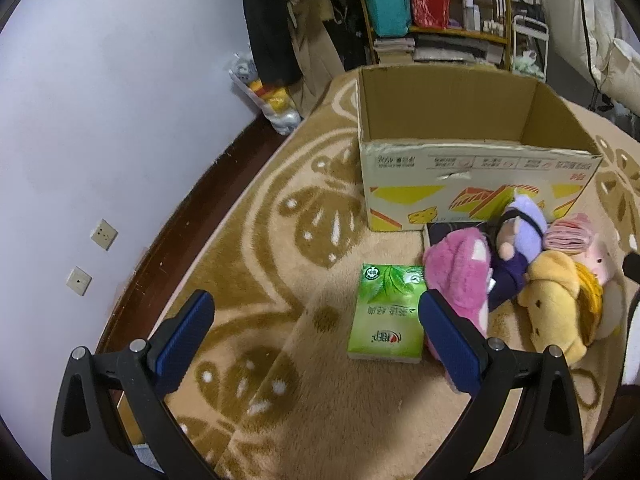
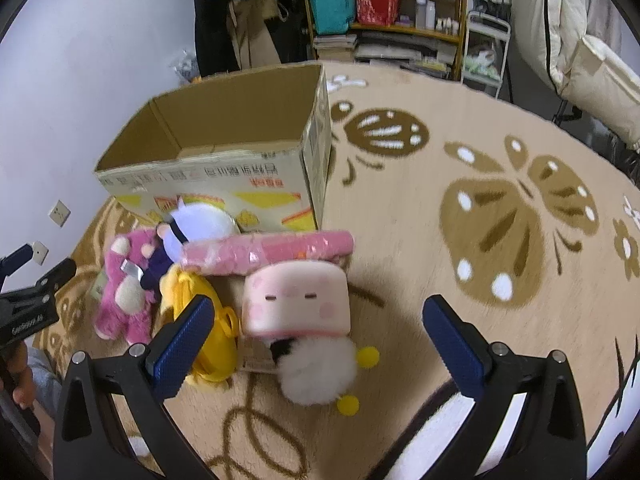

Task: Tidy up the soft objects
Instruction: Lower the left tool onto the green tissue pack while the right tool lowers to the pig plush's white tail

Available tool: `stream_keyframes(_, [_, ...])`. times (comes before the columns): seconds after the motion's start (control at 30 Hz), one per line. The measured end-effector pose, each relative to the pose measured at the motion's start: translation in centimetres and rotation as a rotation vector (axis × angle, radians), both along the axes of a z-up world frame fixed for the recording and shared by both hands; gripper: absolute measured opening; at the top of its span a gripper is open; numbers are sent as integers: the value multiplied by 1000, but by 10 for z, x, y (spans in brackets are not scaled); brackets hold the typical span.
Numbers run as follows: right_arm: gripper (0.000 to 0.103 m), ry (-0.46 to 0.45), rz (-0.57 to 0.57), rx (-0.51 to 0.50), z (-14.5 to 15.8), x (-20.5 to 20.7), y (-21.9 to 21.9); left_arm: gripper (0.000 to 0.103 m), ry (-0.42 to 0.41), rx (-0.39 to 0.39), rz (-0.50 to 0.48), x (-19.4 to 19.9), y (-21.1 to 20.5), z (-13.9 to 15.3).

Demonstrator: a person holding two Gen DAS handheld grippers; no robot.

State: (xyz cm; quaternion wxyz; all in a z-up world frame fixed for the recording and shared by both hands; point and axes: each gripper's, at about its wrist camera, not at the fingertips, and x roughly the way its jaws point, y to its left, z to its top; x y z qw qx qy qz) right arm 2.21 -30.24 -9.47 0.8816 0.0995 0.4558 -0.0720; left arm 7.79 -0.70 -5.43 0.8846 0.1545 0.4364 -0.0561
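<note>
left gripper (image 1: pixel 316 318) jaws wide, empty | tissue pack (image 1: pixel 387 312) between (floor) | right gripper (image 2: pixel 316 322) likewise, pink plush (image 2: pixel 298 300) ahead

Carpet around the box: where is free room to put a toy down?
Free: carpet left of the tissue pack, and the butterfly area right of the box. Crowded: before the box, where the plush pile lies.

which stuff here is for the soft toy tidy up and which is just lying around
For the job: open cardboard box, pink plush bear, yellow plush toy, square pale pink plush, purple-and-white plush.
Lying about: green tissue pack, wooden shelf unit, patterned beige carpet.
</note>
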Motion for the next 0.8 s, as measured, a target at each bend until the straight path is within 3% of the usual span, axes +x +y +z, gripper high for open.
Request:
stream_keyframes(0.33, [103, 119, 31, 23, -27, 14, 3, 101, 131, -24, -32, 22, -5, -25])
stream_keyframes(0.67, [103, 201, 67, 9, -48, 27, 8, 101, 201, -2, -65, 30, -13, -48])
stream_keyframes(0.8, [94, 236, 86, 7, -57, 31, 9, 101, 233, -45, -52, 34, -10, -51])
